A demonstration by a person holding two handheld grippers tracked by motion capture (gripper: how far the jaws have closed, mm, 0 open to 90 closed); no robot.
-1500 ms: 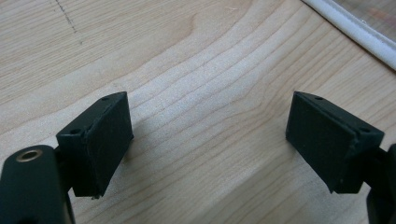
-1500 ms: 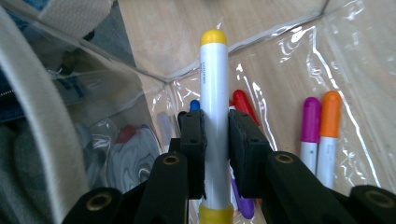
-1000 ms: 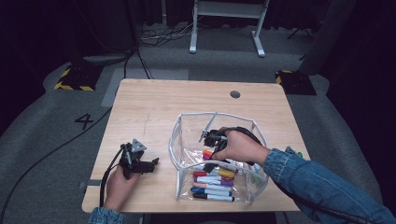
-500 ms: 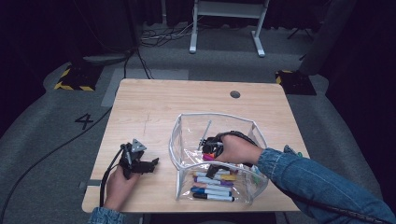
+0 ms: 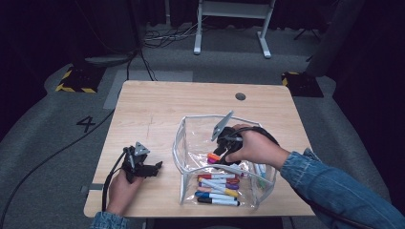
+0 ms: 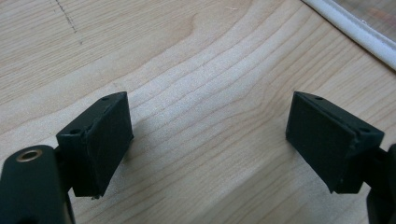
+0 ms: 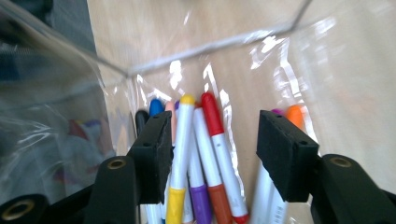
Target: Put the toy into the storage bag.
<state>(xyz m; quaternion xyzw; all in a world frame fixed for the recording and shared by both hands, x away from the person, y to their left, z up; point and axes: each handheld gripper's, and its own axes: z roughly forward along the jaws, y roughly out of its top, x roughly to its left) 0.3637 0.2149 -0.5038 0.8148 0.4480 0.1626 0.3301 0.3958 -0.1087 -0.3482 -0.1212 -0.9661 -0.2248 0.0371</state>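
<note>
The only writing that can be read is a dark numeral "4" (image 5: 85, 124) marked on the grey floor, well to the left of the clear pouch. The markers carry no lettering that can be made out.

The clear pouch (image 5: 191, 138) stands open on the near right part of the wooden table (image 5: 162, 102), a soft, glossy, transparent bag with a white piped rim that holds its mouth in a rounded, angular loop. Its film creases and throws bright glints. Inside, along the pouch's near wall, lies a heap of markers (image 5: 218, 188): slim white plastic barrels with rounded caps in red, yellow, purple, blue, orange and black, lying roughly parallel.

The right gripper (image 5: 220, 157) reaches down into the pouch, just above the markers. Its jaws have just been opening and stand released, with flat, black, foam-like pads on either side of the yellow-capped marker (image 7: 183, 140) and the red-capped marker (image 7: 215, 135), neither of which is pressed.

The left gripper (image 5: 154, 168) rests on the table to the left of the pouch, apart from its rim. Its jaws are spread wide over bare, pale wood with curved grain, gripping nothing; the pads are matte black rectangles.
</note>
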